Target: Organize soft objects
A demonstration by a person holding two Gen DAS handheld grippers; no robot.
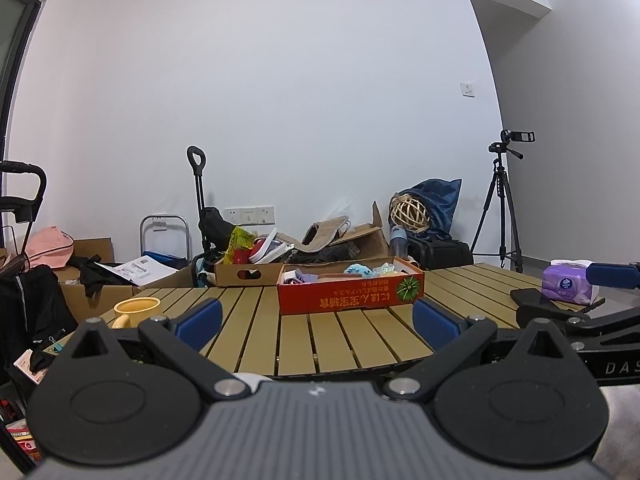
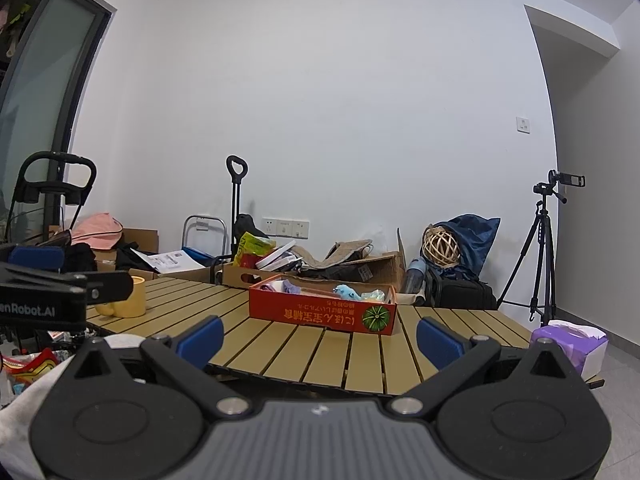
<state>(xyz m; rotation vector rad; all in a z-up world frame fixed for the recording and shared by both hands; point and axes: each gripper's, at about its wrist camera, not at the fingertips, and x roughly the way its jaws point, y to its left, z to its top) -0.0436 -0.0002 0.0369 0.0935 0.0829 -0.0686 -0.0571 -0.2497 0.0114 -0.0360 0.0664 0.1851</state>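
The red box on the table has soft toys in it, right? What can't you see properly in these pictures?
- Red box: both views look across its near wall, which hides most of the soft things; only tops show, like a blue plush.
- Yellow mug: right wrist view, the left gripper covers part of it.
- Tissue pack: right wrist view, the right gripper hides its bottom.

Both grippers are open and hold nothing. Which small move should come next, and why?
Probably move the right gripper forward over the slatted table toward the red box. The soft toys lie inside it, and both it and the left gripper are open, empty and short of the box.
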